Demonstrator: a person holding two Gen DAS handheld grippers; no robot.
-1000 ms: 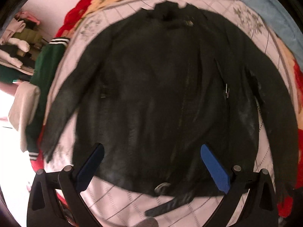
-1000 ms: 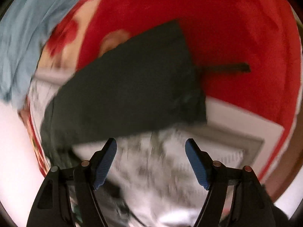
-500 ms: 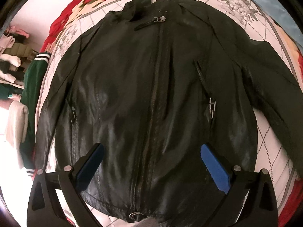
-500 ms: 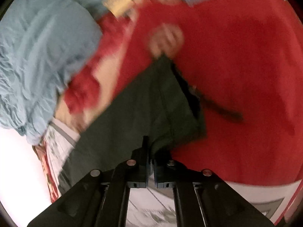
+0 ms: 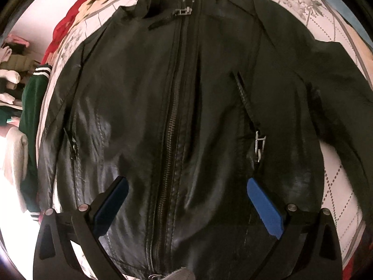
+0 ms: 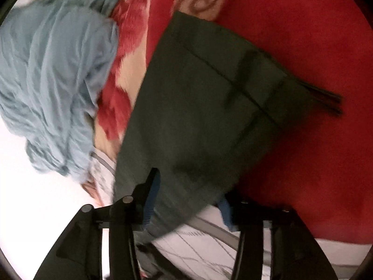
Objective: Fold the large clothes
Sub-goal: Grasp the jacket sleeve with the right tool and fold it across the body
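A black leather jacket (image 5: 144,107) lies spread face up on a white quilted bed cover (image 5: 335,186), zipped, collar at the far end. My left gripper (image 5: 186,200) is open and hovers low over the jacket's lower front, one finger on each side of the central zip. In the right wrist view the jacket's sleeve end (image 6: 205,107) lies over a red blanket (image 6: 314,46). My right gripper (image 6: 188,198) is open, its fingers on either side of the sleeve edge.
A green jacket with white stripes (image 5: 30,107) hangs off the bed's left side, with piled clothes (image 5: 9,74) beyond it. A light blue cloth (image 6: 51,81) lies bunched left of the sleeve. The red floral blanket (image 5: 77,21) borders the cover.
My left gripper has moved closer to the jacket's front. My right gripper was shut at the sleeve half a second ago and has now opened, with the sleeve lying between its fingers.
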